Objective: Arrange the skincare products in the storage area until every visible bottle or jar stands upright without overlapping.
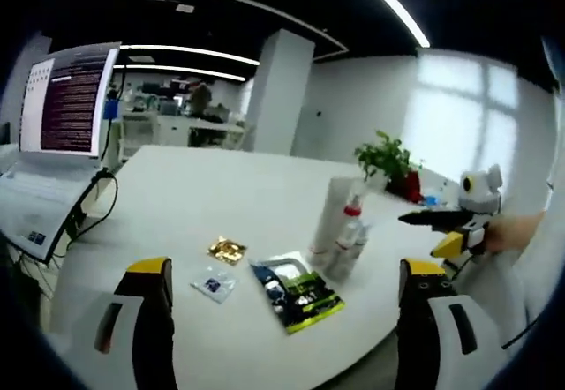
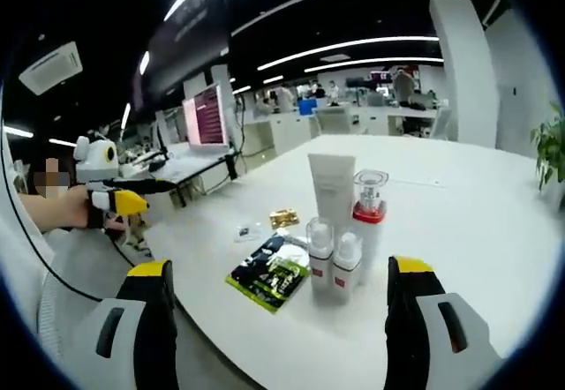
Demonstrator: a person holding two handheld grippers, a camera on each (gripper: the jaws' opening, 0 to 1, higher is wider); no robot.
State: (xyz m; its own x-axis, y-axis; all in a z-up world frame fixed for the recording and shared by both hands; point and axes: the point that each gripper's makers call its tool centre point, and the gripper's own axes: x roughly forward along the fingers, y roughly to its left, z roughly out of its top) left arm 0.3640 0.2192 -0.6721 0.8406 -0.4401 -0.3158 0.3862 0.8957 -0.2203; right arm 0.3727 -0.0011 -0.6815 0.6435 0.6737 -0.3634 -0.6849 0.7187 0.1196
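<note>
both grippers hang above the near edge of the white table (image 2: 459,205), jaws spread wide and holding nothing. in the right gripper view the right gripper (image 2: 278,319) faces the cluster of skincare products, and the left gripper (image 2: 132,203) shows off to the left in a person's hand, also apart from everything

judging from how things lie, the step in hand is the approach. a sound way would be to bring the right gripper in low and square to one bottle at a time, close on the body rather than the cap, and keep the neighbours untouched, since they stand close together and a nudge could topple them

the products stand near the table's near edge, right of the flat packets: a tall white tube (image 2: 333,191) at the far side, a clear-capped bottle with a red collar (image 2: 368,218) just to its right, and two small white bottles (image 2: 332,262) in front, just beside each other. all look upright; whether they touch i cannot tell

left of them lie a dark and green sachet (image 2: 269,273), a small gold packet (image 2: 283,218) and a small clear packet (image 1: 214,283), flat on the table
</note>
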